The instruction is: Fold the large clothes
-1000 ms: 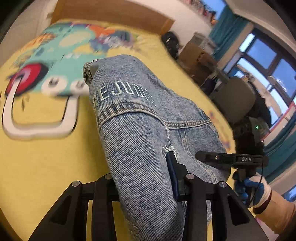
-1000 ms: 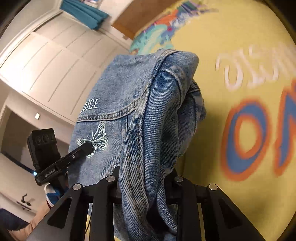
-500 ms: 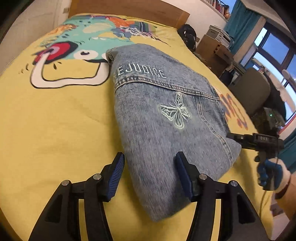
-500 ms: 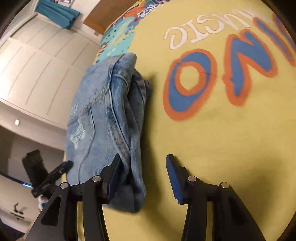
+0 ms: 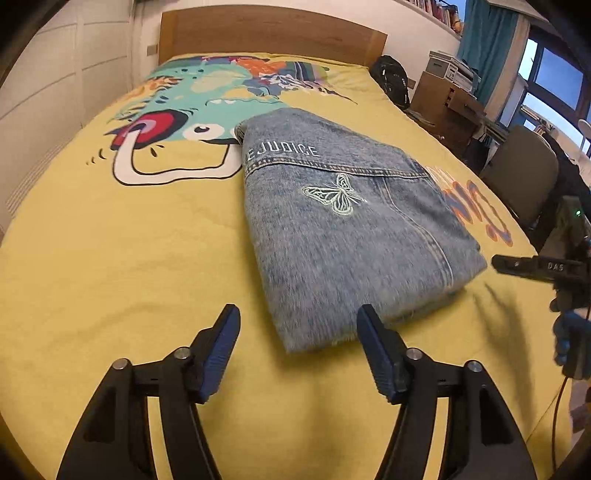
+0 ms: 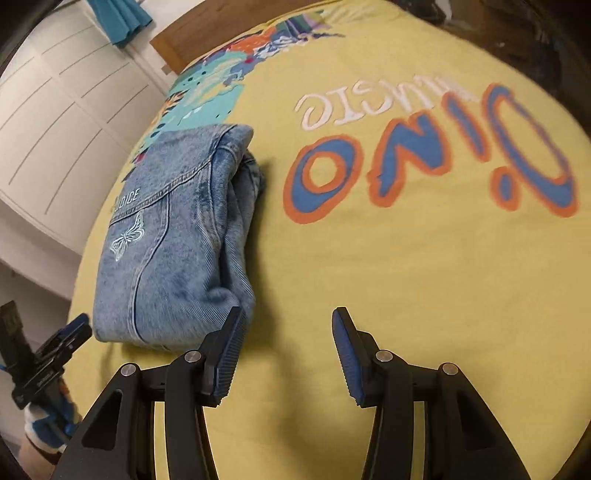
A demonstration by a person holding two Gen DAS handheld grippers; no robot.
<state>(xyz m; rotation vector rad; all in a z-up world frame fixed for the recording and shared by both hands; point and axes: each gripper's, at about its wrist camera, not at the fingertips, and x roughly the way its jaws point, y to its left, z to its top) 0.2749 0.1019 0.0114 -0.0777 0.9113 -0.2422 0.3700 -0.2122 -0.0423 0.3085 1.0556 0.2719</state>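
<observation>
Jacket point(image 5: 343, 236) faded rough denim; bedspread point(image 5: 110, 258) matt printed cotton; headboard point(image 5: 269, 37) smooth wood; tongs point(image 5: 297, 350) matt plastic

one folded denim garment point(image 5: 354, 236) lies on one yellow bedspread point(image 5: 110, 258). two grippers: the left gripper point(image 5: 297, 334) near, the right gripper point(image 6: 286, 332) at the garment's right. one embroidered butterfly point(image 5: 334, 194), one wooden headboard point(image 5: 269, 35) far, one black backpack point(image 5: 393, 83) far right.
</observation>
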